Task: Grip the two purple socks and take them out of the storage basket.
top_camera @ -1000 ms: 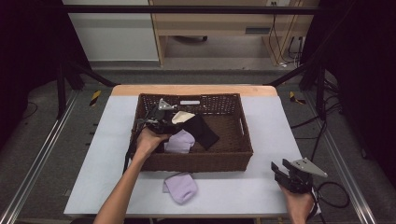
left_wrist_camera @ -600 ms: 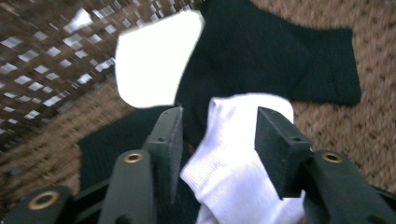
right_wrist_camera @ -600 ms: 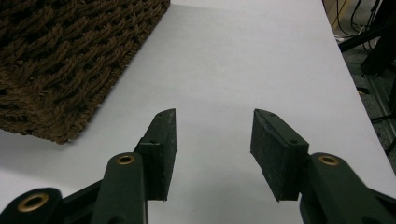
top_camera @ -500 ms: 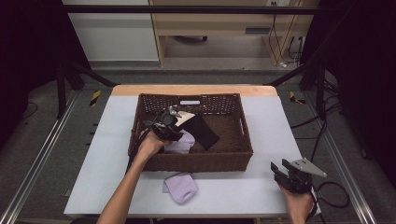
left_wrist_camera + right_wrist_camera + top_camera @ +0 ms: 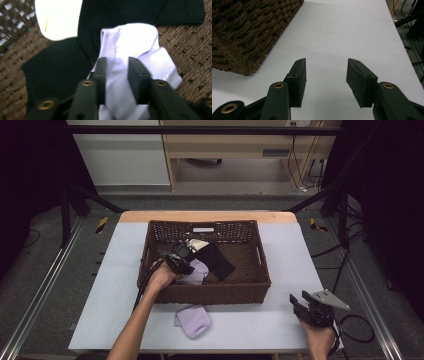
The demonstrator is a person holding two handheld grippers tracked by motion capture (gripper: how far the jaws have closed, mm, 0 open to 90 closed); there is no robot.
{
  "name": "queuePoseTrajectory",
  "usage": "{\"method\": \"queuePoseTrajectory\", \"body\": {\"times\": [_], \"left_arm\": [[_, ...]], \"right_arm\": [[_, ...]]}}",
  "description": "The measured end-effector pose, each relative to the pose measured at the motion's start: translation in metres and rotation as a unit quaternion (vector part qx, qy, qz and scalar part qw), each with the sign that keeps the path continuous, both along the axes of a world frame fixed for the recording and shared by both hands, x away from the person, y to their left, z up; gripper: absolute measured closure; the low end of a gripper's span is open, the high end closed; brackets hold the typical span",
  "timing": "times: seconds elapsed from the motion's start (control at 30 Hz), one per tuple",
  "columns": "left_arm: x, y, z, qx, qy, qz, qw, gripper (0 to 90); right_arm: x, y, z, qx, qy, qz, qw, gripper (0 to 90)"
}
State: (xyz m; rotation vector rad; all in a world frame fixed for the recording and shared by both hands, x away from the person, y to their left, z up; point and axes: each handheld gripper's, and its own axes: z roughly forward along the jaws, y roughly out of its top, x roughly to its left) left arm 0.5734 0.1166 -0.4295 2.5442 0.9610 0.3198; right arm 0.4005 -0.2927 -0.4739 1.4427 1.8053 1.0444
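Observation:
A brown wicker basket [image 5: 220, 292] stands mid-table and holds a lilac sock [image 5: 198, 270], a black sock [image 5: 216, 261] and a cream sock [image 5: 198, 243]. My left gripper [image 5: 182, 258] is down inside the basket's left half. In the left gripper view its jaws [image 5: 116, 62] are drawn in on the lilac sock [image 5: 135, 42], whose fabric runs between them. The black sock [image 5: 55, 75] lies beneath it. A second lilac sock [image 5: 194, 320] lies on the table in front of the basket. My right gripper [image 5: 300, 302] rests open at the table's near right corner, with nothing between its fingers [image 5: 326, 62].
The white table top [image 5: 125, 285] has free room left and right of the basket. The basket's near right corner [image 5: 242, 32] lies ahead and to the left in the right gripper view. Cables hang off the table's right edge [image 5: 357, 325].
My left gripper has come back toward the near side and down inside the basket onto the lilac sock. The right gripper has not moved.

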Motion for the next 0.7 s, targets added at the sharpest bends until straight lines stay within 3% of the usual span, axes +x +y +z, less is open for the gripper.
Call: {"method": "queuePoseTrajectory", "body": {"times": [0.07,0.17,0.23,0.27,0.3,0.37,0.43,0.5,0.6,0.67,0.7], "left_arm": [[0.001,0.001,-0.001,-0.002,0.017,0.009,0.9998,81.3],[0.002,0.002,0.000,-0.002,0.022,0.010,0.9997,89.0],[0.001,0.004,0.005,-0.025,0.013,0.004,0.9996,89.1],[0.001,0.004,0.005,-0.025,0.013,0.004,0.9996,89.1],[0.001,0.006,0.008,-0.035,0.000,0.006,0.9994,89.1],[0.002,0.007,0.008,-0.032,-0.012,0.019,0.9992,88.5],[0.002,0.005,0.006,-0.027,-0.031,0.014,0.9990,65.4],[0.003,0.004,0.005,-0.033,-0.030,0.003,0.9990,57.5],[0.005,0.003,0.003,-0.027,-0.022,-0.007,0.9993,54.9],[0.008,0.000,-0.001,0.007,-0.019,-0.016,0.9997,55.1],[0.008,-0.001,-0.003,0.011,-0.014,-0.016,0.9997,56.6]], "right_arm": [[0.000,0.000,-0.001,-0.003,0.003,0.002,1.0000,51.0],[0.000,0.001,-0.001,-0.001,0.005,0.003,1.0000,51.7],[0.001,0.000,-0.002,-0.001,0.006,0.003,1.0000,52.0],[0.001,0.000,-0.002,-0.003,0.006,0.003,1.0000,52.2],[0.000,-0.001,-0.001,0.001,0.005,0.002,1.0000,52.3],[-0.001,-0.002,-0.001,0.001,0.002,0.000,1.0000,52.3],[-0.002,-0.003,0.000,0.007,0.002,-0.002,1.0000,52.2],[-0.001,-0.004,-0.001,0.004,0.002,-0.003,1.0000,52.0],[0.000,-0.002,-0.002,0.002,0.004,0.000,1.0000,51.4],[0.000,-0.001,-0.002,-0.002,0.005,0.003,1.0000,51.5],[0.000,0.000,-0.002,-0.003,0.004,0.005,1.0000,51.4]]}}
